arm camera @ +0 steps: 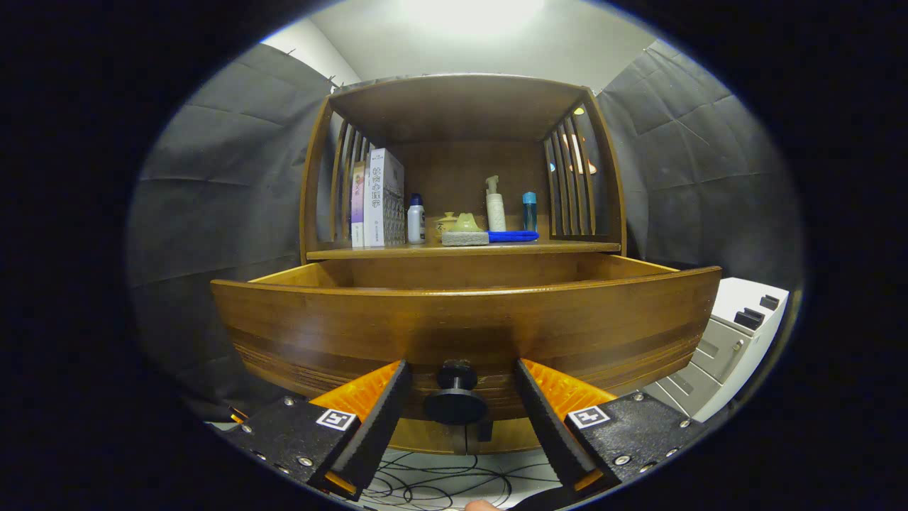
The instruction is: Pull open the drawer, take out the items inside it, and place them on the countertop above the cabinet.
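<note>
While the drawer [464,312] stands pulled out below the countertop [461,250], its knob [455,397] sits between my fingers [383,415], which are spread wide and clear of it. My gripper [461,411] faces the drawer front. Books [377,199], bottles [495,206] and a blue cloth [512,236] rest on the countertop.

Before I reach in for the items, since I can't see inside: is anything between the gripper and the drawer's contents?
Yes. The drawer front and its knob, which sits between the open gripper fingers, block the way and hide the inside.
</note>
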The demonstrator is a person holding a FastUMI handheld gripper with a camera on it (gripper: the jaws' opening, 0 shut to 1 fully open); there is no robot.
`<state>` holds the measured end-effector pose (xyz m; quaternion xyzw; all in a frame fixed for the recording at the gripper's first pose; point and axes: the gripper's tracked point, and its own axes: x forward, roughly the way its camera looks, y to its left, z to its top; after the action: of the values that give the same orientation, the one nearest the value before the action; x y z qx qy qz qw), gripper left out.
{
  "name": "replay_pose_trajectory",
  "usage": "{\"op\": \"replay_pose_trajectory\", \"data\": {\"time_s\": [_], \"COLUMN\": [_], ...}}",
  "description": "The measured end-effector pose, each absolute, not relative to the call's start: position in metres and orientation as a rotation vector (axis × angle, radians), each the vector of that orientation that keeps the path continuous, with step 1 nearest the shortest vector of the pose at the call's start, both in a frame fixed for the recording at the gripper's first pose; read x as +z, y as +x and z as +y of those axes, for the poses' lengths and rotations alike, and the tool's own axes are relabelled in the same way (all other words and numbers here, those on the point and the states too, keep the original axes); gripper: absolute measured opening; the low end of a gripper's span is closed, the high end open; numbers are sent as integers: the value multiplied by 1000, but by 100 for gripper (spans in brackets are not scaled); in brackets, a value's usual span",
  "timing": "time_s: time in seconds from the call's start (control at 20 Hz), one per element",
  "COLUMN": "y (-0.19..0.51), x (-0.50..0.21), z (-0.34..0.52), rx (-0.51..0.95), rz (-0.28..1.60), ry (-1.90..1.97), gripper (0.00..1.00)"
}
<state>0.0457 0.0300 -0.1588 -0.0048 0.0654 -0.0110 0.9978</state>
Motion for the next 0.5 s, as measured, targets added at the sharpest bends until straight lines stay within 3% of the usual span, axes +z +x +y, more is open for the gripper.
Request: {"op": "replay_pose_trajectory", "data": {"time_s": [0.5], "y": [67], "x": [-157], "z": [31], "rx": [-5], "rz": [131], "ry": [0], "gripper": [95]}}
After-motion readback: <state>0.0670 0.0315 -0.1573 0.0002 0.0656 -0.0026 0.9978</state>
